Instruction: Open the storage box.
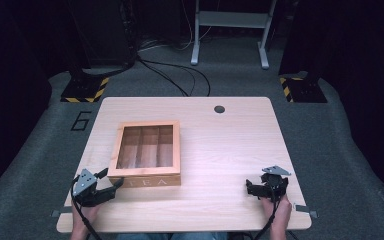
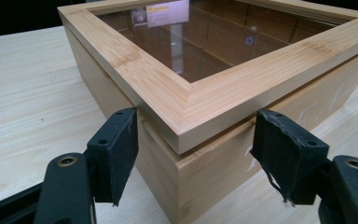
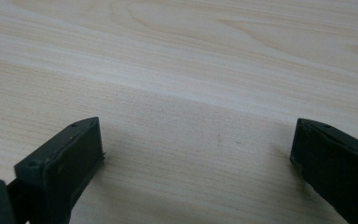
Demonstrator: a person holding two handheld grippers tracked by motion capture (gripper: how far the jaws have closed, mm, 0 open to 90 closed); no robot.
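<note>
A wooden tea box (image 1: 145, 180) with a glass window in its lid sits left of the table's middle, and several empty compartments show through the glass. My left gripper (image 1: 111, 178) is at the box's near left corner. In the left gripper view the box (image 2: 214, 105) has that corner between the two black pads (image 2: 116, 154) of my left gripper (image 2: 196, 154), one pad against each side wall just under the lid, shut on it. My right gripper (image 1: 265, 188) rests near the table's front right; in its own view my right gripper (image 3: 196, 154) is open over bare wood.
The light wooden table (image 1: 220, 145) has a small round hole (image 1: 219, 109) near its far edge. Beyond it lie grey floor, cables and a metal stand's legs (image 1: 230, 35). A person's hands come in at the bottom edge.
</note>
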